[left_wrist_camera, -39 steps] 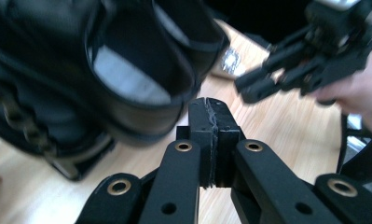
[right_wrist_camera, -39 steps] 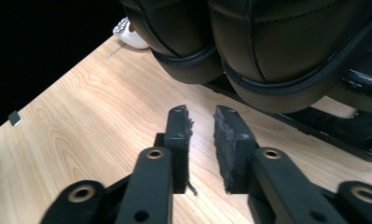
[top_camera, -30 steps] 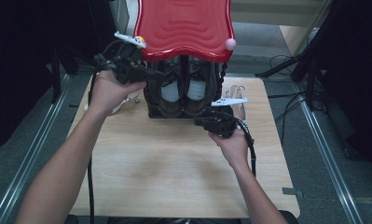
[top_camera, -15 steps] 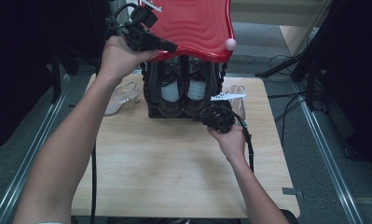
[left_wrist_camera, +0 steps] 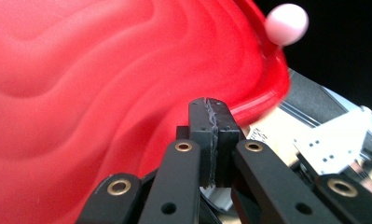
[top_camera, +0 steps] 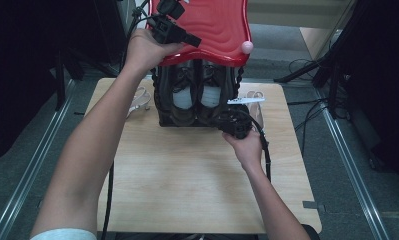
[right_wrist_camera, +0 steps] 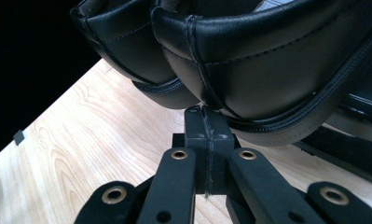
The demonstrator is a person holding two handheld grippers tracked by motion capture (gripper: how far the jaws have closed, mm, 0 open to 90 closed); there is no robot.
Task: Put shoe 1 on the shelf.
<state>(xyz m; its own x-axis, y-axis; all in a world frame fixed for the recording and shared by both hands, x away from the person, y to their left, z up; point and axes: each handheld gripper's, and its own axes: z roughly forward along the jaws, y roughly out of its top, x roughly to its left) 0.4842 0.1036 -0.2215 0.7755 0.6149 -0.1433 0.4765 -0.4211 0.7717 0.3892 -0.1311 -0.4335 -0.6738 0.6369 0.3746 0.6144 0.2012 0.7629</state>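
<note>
A shoe rack with a red wavy top [top_camera: 212,30] and a black frame stands at the back of the wooden table [top_camera: 187,175]. Black leather shoes [top_camera: 187,97] stuffed with white paper sit inside it. My left gripper [top_camera: 196,41] rests over the top's left front edge, jaws pressed together on nothing. In the left gripper view its shut tips [left_wrist_camera: 210,112] lie just above the red top [left_wrist_camera: 81,84], near a pink ball [left_wrist_camera: 286,21] at the corner. My right gripper [top_camera: 223,118] is low at the rack's right front. Its shut tips [right_wrist_camera: 206,116] sit right under a black shoe's heel [right_wrist_camera: 267,70].
A pale strappy sandal [top_camera: 139,100] lies left of the rack and another [top_camera: 254,97] lies to its right. Black cables [top_camera: 307,65] trail on the floor at the right. A metal rail [top_camera: 352,170] runs along each side of the table.
My left hand has risen from the rack's left side up onto the red top. The right gripper has stayed at the base of the shoes, edging slightly closer.
</note>
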